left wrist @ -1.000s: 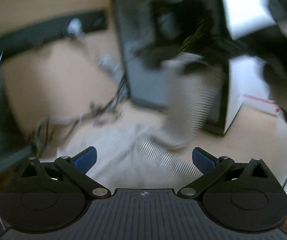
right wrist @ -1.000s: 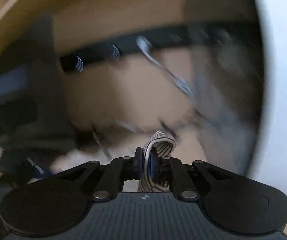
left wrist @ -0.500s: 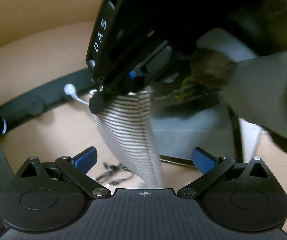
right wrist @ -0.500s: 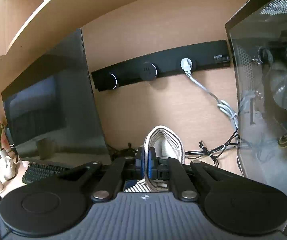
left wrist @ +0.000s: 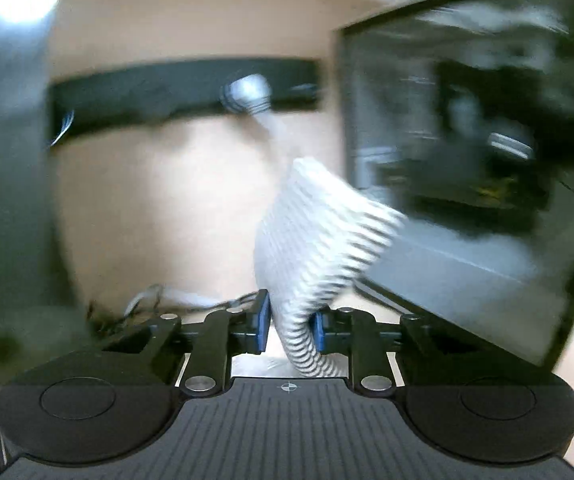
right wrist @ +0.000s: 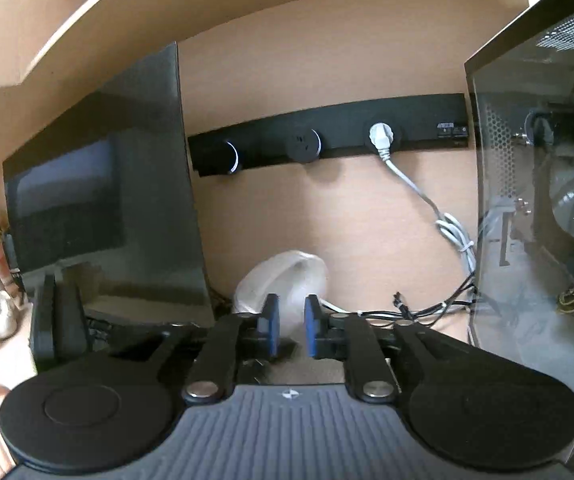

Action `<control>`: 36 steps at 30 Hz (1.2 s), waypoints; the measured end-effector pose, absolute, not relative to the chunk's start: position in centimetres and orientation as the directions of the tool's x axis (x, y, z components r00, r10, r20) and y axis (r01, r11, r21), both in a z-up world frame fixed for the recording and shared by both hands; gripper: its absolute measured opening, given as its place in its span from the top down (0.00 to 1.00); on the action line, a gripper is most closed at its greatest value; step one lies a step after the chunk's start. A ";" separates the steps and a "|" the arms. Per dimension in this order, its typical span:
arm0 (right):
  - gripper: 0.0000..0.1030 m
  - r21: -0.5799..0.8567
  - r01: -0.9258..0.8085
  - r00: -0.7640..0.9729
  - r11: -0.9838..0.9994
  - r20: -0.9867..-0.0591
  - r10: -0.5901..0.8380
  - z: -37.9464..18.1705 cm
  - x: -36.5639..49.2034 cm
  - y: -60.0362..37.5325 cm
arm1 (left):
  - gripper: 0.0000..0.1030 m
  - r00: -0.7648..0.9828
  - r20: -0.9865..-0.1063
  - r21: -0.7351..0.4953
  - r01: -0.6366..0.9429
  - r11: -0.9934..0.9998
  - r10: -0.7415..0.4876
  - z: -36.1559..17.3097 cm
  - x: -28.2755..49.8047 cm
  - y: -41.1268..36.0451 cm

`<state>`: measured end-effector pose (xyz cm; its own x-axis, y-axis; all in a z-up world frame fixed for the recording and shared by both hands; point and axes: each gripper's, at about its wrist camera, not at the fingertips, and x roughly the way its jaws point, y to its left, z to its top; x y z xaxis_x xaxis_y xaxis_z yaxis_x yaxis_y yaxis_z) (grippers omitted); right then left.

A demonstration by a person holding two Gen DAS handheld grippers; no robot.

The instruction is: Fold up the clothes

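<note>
Between the blue pads of my left tool (left wrist: 290, 327) sits a bunched neck of the striped garment (left wrist: 319, 232), and the pads are drawn in on it, so this tool is gripping cloth. The fabric fans out above the pinch and leans to the right, toward the glass-sided computer case (left wrist: 467, 184). The left view is badly smeared, so I cannot tell how much cloth hangs below the grip.

My right tool (right wrist: 290, 330) stands with its pads parted and a clear gap between them. A pale blurred fold of what I take to be the same cloth shows just beyond the gap; nothing looks pinched there.

I judge the garment to be light, soft and limp. It will drape and swing and will not hold any shape, and thin knit like this can slip out of a narrow pinch. I would take hold at a hem or a corner, through both layers, not in the loose middle.

Farther out in the right view are a dark monitor (right wrist: 107, 200), a black socket strip (right wrist: 327, 144) with a white plug (right wrist: 383, 136), and the worktop (right wrist: 11, 356) at lower left. I can read no brand or writing anywhere; a small label at the strip's right end is too small to read.
</note>
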<state>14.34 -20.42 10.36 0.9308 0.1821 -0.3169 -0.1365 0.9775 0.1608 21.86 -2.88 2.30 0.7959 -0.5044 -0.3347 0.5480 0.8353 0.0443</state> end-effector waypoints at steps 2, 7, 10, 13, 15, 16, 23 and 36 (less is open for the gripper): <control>0.76 0.159 -0.125 0.924 0.979 -0.341 0.173 9.3 14.8 -20.5 | 0.78 0.801 -0.356 0.002 0.516 0.857 -0.481 2.1 22.9 -1.4; 0.65 0.110 -0.092 0.891 0.990 -0.434 0.131 4.6 16.3 -20.0 | 0.78 0.796 -0.404 -0.063 0.467 0.882 -0.450 1.6 25.2 0.8; 0.64 0.106 -0.090 0.856 0.990 -0.501 0.131 1.4 17.4 -19.7 | 0.78 0.789 -0.435 -0.062 0.454 0.889 -0.433 0.9 25.7 1.4; 0.64 0.143 -0.087 0.825 0.986 -0.545 0.151 -0.9 18.4 -19.5 | 0.78 0.778 -0.466 -0.060 0.448 0.892 -0.422 0.1 26.0 1.8; 0.61 0.160 -0.080 0.811 0.984 -0.563 0.158 -2.2 19.0 -19.4 | 0.78 0.766 -0.491 -0.071 0.440 0.895 -0.415 -0.4 26.7 2.0; 0.60 0.170 -0.076 0.804 0.982 -0.572 0.161 -2.8 19.3 -19.4 | 0.78 0.759 -0.504 -0.085 0.431 0.898 -0.412 -0.8 26.9 2.3; 0.54 0.200 -0.062 0.774 0.978 -0.609 0.174 -4.9 20.9 -19.4 | 0.74 0.717 -0.601 -0.145 0.335 0.931 -0.352 -4.5 28.8 5.1; 0.49 0.169 -0.070 0.748 0.983 -0.643 0.164 -5.6 22.3 -18.9 | 0.60 0.705 -0.633 -0.276 0.179 0.944 -0.319 -6.3 29.4 10.7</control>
<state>22.27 -18.93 -5.59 0.7479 0.1641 -0.6432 -0.0702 0.9831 0.1692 29.43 10.70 -6.31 0.7050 -0.3188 -0.6335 0.1790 0.9443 -0.2760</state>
